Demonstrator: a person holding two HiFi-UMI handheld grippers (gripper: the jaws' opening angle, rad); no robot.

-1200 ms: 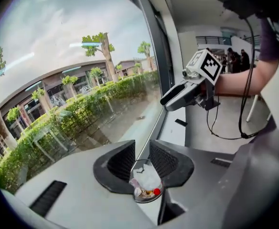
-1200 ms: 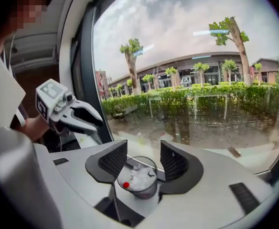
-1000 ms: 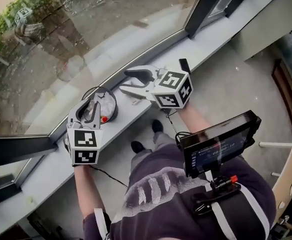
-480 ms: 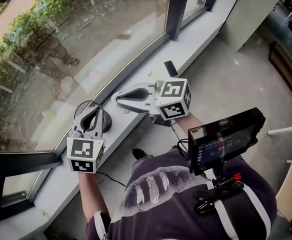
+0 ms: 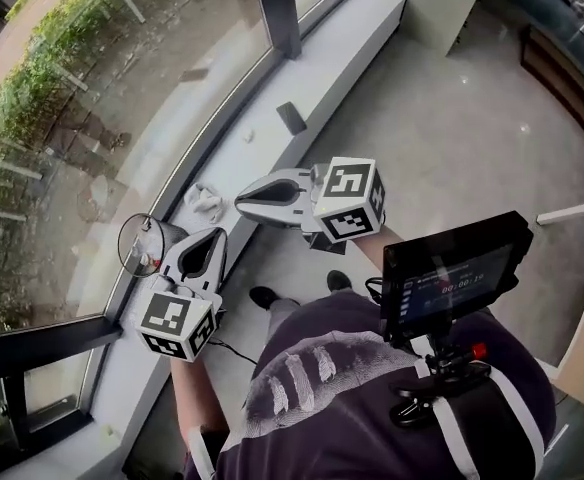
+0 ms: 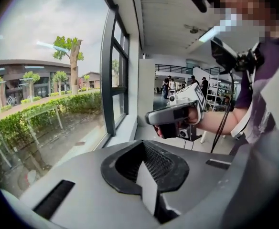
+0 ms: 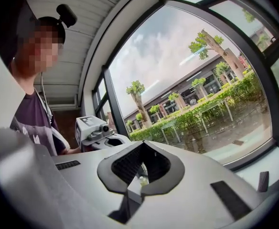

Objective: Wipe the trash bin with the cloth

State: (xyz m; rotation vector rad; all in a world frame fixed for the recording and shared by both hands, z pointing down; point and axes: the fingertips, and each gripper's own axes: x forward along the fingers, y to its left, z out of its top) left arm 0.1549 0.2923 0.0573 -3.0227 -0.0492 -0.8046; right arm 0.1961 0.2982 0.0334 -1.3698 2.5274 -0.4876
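Note:
A small round black-rimmed trash bin stands on the grey window sill, with something red inside. The white cloth lies crumpled on the sill just right of the bin. My left gripper hangs over the sill's edge, right of the bin, shut and empty. My right gripper points left at the cloth from close by, also shut with nothing in it. Each gripper shows in the other's view: the right gripper and the left gripper.
A flat black object and a small white scrap lie farther along the sill. Window glass with a dark frame post runs along the sill's far side. A screen is strapped to the person's chest.
Both grippers were open a second ago, the left over the bin and the right over the cloth; both are now shut and have drawn back. The head view has swung along the sill.

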